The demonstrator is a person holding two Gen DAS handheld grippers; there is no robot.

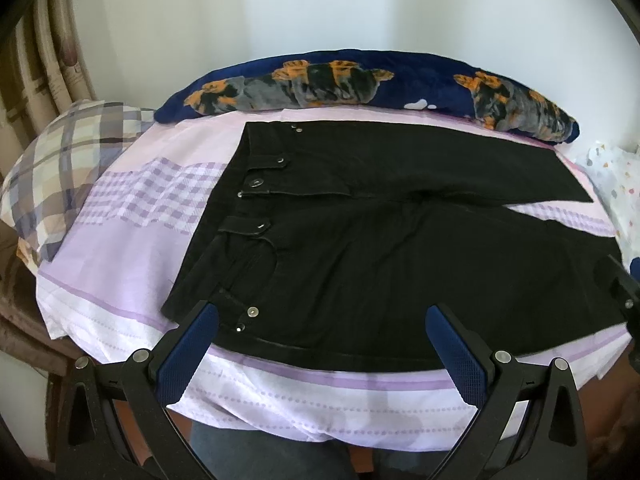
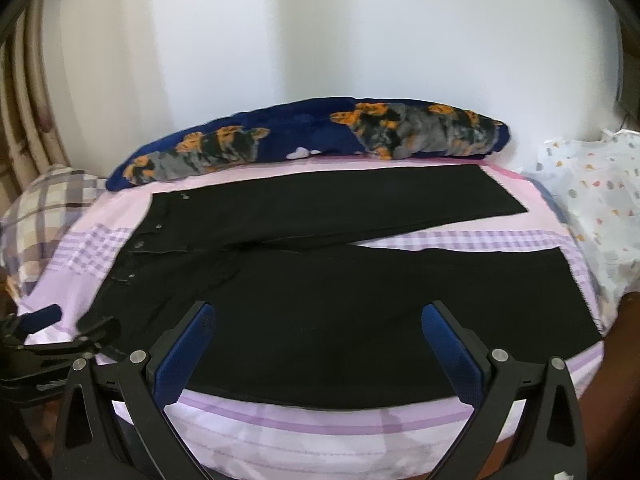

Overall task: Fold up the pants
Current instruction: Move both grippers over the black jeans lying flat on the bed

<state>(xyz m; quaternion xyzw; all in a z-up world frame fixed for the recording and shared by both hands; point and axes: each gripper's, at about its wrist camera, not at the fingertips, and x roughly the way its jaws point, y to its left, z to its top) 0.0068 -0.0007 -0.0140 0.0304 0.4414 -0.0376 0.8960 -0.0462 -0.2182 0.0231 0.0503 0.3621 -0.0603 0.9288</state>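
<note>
Black pants (image 1: 380, 248) lie flat on a lilac bed sheet (image 1: 132, 240), waistband to the left, both legs spread apart toward the right. They also show in the right wrist view (image 2: 340, 300). My left gripper (image 1: 322, 314) is open and empty, hovering over the near edge of the pants by the waistband and hip. My right gripper (image 2: 319, 312) is open and empty over the near leg. The left gripper also shows at the left edge of the right wrist view (image 2: 68, 322). Part of the right gripper shows at the right edge of the left wrist view (image 1: 624, 292).
A dark blue patterned blanket roll (image 1: 360, 84) lies along the far edge against the white wall. A checked pillow (image 1: 60, 168) sits at the left, beside a curtain (image 1: 44, 40). A white spotted cloth (image 2: 592, 208) lies at the right. The sheet's near edge (image 2: 320, 440) hangs over the bed.
</note>
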